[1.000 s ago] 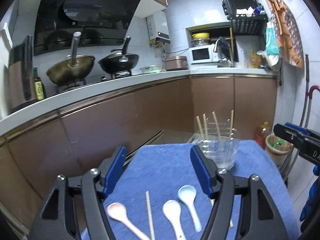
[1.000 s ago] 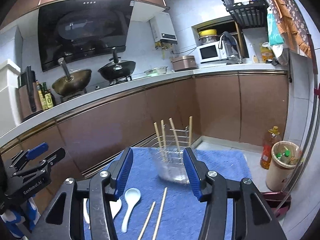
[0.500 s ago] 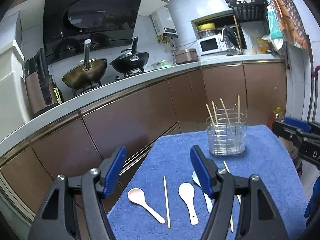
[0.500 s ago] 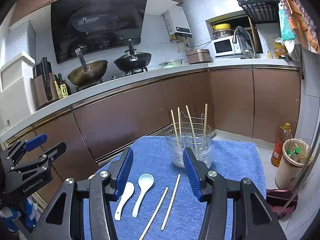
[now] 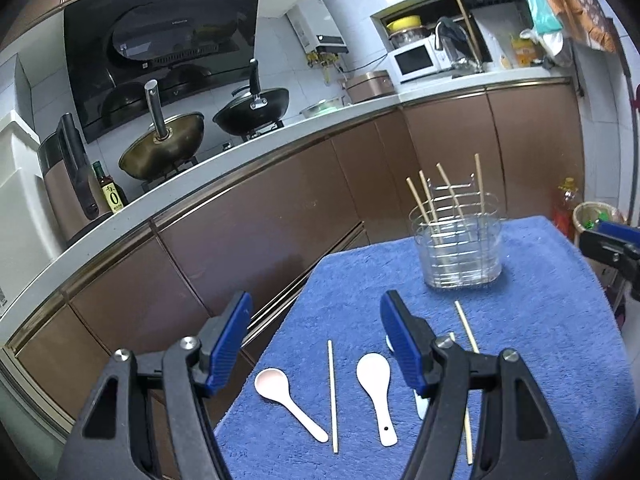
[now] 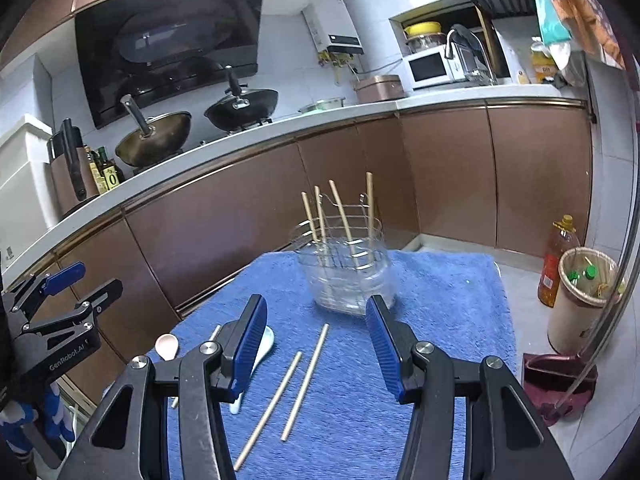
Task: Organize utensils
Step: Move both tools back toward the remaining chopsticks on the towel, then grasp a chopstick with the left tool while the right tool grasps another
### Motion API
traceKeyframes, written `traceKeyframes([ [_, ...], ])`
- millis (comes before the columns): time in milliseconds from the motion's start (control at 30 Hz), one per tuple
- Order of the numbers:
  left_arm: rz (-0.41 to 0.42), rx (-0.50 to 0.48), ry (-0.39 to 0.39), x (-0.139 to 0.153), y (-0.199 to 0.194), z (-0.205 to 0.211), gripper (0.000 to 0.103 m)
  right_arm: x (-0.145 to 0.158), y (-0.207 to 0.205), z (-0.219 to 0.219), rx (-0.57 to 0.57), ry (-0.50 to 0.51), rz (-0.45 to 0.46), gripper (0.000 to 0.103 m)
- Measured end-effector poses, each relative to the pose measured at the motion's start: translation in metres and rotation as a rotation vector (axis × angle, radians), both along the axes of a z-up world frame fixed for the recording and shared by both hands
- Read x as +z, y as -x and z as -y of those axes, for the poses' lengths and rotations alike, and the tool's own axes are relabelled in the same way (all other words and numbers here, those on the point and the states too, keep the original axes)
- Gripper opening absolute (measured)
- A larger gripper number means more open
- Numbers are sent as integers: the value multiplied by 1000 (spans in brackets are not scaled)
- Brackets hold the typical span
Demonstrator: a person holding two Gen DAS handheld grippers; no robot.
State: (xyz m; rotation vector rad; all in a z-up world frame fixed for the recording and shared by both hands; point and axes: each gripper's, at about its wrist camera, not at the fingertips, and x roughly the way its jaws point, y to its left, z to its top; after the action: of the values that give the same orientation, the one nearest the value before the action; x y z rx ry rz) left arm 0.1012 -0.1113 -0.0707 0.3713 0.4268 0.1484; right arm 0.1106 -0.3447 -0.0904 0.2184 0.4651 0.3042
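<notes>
A clear wire-ringed utensil holder (image 5: 460, 248) (image 6: 346, 272) stands on the blue towel (image 5: 540, 340) with several wooden chopsticks upright in it. On the towel lie a pink spoon (image 5: 286, 396) (image 6: 167, 346), a white spoon (image 5: 378, 388), another white spoon (image 6: 256, 360) partly hidden by a finger, and loose chopsticks (image 5: 332, 394) (image 6: 306, 380). My left gripper (image 5: 314, 344) is open and empty above the spoons. My right gripper (image 6: 316, 348) is open and empty above two chopsticks.
A kitchen counter (image 5: 240, 160) with two woks (image 5: 164, 148) runs behind the table. A waste bin (image 6: 584, 300) and an oil bottle (image 6: 558, 264) stand on the floor at the right. The towel's left edge (image 5: 280, 344) drops off toward brown cabinets.
Both grippers have pulled back and up from the holder, so more of the towel, spoons and chopsticks shows. Both stay open and empty.
</notes>
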Motion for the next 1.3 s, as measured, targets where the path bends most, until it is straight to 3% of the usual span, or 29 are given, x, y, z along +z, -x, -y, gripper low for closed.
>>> traceKeyframes([
  [467, -177, -6, 52, -42, -48, -13, 65, -35, -27, 6, -6, 15, -108, 46],
  [600, -309, -62, 233, -49, -66, -38, 65, -45, -38, -4, 17, 36, -167, 42],
  [800, -470, -123, 463, -63, -89, -74, 64, -66, -61, -26, 91, 40, -291, 27],
  [967, -648, -276, 627, -81, -102, -66, 50, -77, -91, -44, 155, 14, -378, 18],
  [1133, -762, -377, 600, -104, -112, -23, 35, -89, -122, -57, 188, 45, -464, 14],
  [1300, -841, -359, 527, -133, -130, 7, 29, -97, -148, -64, 190, 76, -528, 13],
])
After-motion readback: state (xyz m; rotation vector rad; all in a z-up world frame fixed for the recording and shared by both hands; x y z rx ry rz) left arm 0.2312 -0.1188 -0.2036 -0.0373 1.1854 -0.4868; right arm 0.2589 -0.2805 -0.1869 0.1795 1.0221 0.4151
